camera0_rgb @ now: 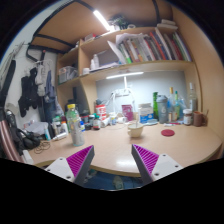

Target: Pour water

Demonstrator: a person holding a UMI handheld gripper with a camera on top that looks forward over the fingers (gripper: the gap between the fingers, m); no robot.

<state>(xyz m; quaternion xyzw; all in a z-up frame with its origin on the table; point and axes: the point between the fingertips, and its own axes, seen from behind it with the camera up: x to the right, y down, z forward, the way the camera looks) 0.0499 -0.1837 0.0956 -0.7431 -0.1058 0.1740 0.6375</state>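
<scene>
Clearly parted, the gripper holds nothing; a capped bottle stands beyond its left finger on the cluttered desk. Small items behind remain indistinct.

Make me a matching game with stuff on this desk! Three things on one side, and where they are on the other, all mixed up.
Things:
1. bottle
2. books
3. red coaster

Places:
A. on the shelf above the desk
B. flat on the desk, beyond the right finger
C. standing on the desk, beyond the left finger

Pairs: 1-C, 2-A, 3-B

The gripper is open, holding nothing.
</scene>
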